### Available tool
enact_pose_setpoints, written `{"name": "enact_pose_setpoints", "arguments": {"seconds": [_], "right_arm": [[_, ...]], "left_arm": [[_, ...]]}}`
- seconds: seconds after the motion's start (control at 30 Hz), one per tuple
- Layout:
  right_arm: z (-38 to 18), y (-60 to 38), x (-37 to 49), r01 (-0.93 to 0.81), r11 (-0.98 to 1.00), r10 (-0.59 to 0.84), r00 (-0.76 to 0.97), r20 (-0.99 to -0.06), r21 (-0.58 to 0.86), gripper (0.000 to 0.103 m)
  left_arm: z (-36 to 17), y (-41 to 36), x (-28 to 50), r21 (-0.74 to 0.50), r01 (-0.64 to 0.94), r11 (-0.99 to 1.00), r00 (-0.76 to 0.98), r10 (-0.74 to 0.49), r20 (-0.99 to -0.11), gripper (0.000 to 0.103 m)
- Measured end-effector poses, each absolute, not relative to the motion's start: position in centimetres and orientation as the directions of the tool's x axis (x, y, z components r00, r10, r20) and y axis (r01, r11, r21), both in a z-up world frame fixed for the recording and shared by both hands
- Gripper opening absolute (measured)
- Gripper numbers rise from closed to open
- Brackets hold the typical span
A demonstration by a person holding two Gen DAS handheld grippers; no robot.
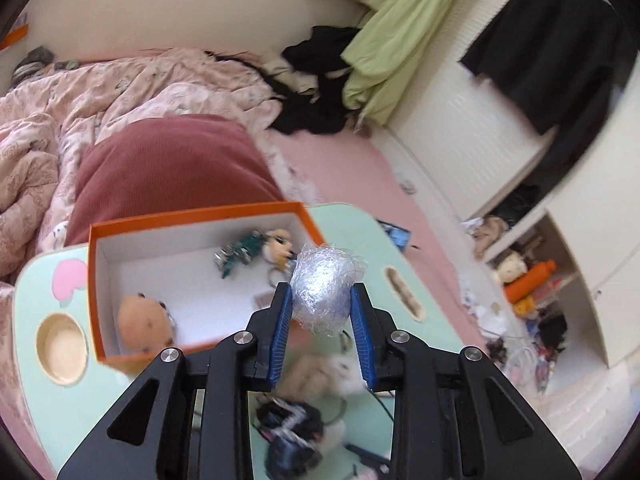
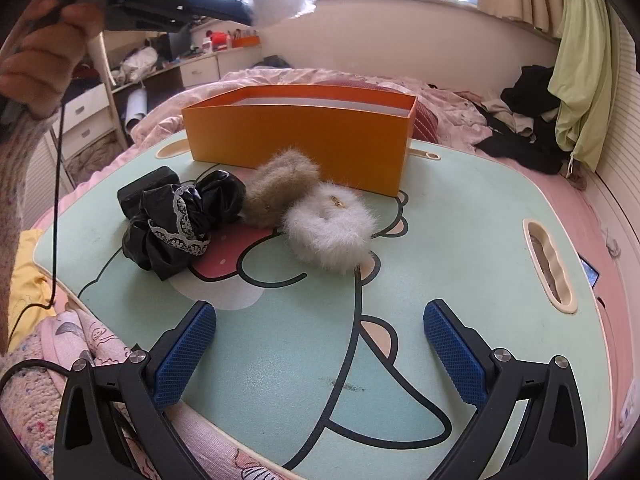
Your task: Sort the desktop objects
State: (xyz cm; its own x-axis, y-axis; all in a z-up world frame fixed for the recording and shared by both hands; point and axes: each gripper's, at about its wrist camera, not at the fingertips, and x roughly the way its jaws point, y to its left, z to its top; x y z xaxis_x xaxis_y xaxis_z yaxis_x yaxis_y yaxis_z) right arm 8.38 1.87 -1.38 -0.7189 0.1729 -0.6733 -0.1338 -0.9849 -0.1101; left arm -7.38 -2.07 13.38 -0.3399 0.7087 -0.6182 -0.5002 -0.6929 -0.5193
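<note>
- Left fingers (image 1: 320,308) clamped on the silver tinsel ball (image 1: 325,290); it sits at the very tips, off the bench (image 1: 352,224), at the near-right corner of the orange box (image 1: 200,216).
- Step as I read it: carry the ball over the box wall and drop it inside. I want it well past the rim before I let go; it looks light and springy and could roll out.
- Already in the box: green keychain toy (image 1: 240,254), round orange plush (image 1: 144,320). I aim for the bare white floor between them.
- Right fingers (image 2: 320,356) spread wide, holding nothing, hanging over the bench's near edge.
- On the bench, to sort: black lace scrunchie (image 2: 180,224), tan fur scrunchie (image 2: 280,188), white fur scrunchie (image 2: 330,232), all touching.
- Hand (image 2: 36,60) and trailing cable (image 2: 58,200) at the left; I keep the cable off the scrunchies.
</note>
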Motion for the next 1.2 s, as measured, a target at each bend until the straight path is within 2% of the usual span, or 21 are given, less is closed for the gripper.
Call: {"name": "enact_pose_setpoints", "arguments": {"seconds": [0.17, 0.27, 0.43, 0.47, 0.53, 0.57, 0.63, 0.8, 0.93, 1.03, 1.13, 1.2], "right_arm": [[-1.4, 1.9, 8.4, -0.137, -0.985, 0.175, -0.718, -0.674, -0.109, 0.103], [-1.4, 1.9, 8.4, -0.138, -0.984, 0.175, -0.718, -0.674, -0.110, 0.103], [-1.4, 1.9, 8.4, -0.141, -0.984, 0.177, -0.717, -0.674, -0.109, 0.103], [-1.4, 1.9, 8.4, -0.141, -0.984, 0.177, -0.717, -0.674, -0.109, 0.103], [-1.4, 1.9, 8.4, -0.142, -0.984, 0.178, -0.717, -0.674, -0.108, 0.103], [-1.4, 1.9, 8.4, -0.142, -0.984, 0.178, -0.717, -0.674, -0.108, 0.103], [-1.4, 1.9, 8.4, -0.143, -0.984, 0.178, -0.717, -0.674, -0.108, 0.103], [-1.4, 1.9, 8.5, -0.144, -0.984, 0.179, -0.716, -0.674, -0.108, 0.103], [-1.4, 1.9, 8.5, -0.146, -0.983, 0.180, -0.715, -0.675, -0.108, 0.103], [-1.4, 1.9, 8.5, -0.147, -0.983, 0.180, -0.715, -0.675, -0.107, 0.103], [-1.4, 1.9, 8.5, -0.148, -0.983, 0.181, -0.715, -0.676, -0.107, 0.103], [-1.4, 1.9, 8.5, -0.147, -0.983, 0.180, -0.714, -0.676, -0.107, 0.103]], "left_arm": [[10.9, -3.4, -3.9, -0.540, -0.499, -0.678, -0.310, 0.722, -0.619, 0.031], [8.0, -4.2, -3.0, -0.525, -0.459, -0.717, -0.318, 0.684, -0.656, 0.031], [4.5, -5.9, -3.5, -0.583, -0.365, -0.726, -0.310, 0.685, -0.660, 0.034], [4.1, -6.1, -3.6, -0.600, -0.344, -0.722, -0.300, 0.690, -0.658, 0.038], [3.8, -6.9, -3.6, -0.642, -0.301, -0.705, -0.286, 0.709, -0.645, 0.070], [3.9, -7.5, -3.5, -0.657, -0.285, -0.698, -0.301, 0.716, -0.630, 0.075], [4.5, -8.6, -2.7, -0.659, -0.287, -0.695, -0.352, 0.717, -0.602, 0.077], [5.7, -9.8, 1.7, -0.557, -0.353, -0.752, -0.442, 0.659, -0.609, 0.077], [4.5, -8.9, 5.7, -0.421, -0.399, -0.815, -0.474, 0.576, -0.666, 0.082], [2.5, -8.2, 7.2, -0.350, -0.385, -0.854, -0.465, 0.507, -0.726, 0.082], [0.7, -7.9, 7.9, -0.298, -0.334, -0.894, -0.528, 0.440, -0.726, 0.082], [0.0, -7.1, 8.1, -0.187, -0.317, -0.930, -0.602, 0.349, -0.718, 0.084]]}}
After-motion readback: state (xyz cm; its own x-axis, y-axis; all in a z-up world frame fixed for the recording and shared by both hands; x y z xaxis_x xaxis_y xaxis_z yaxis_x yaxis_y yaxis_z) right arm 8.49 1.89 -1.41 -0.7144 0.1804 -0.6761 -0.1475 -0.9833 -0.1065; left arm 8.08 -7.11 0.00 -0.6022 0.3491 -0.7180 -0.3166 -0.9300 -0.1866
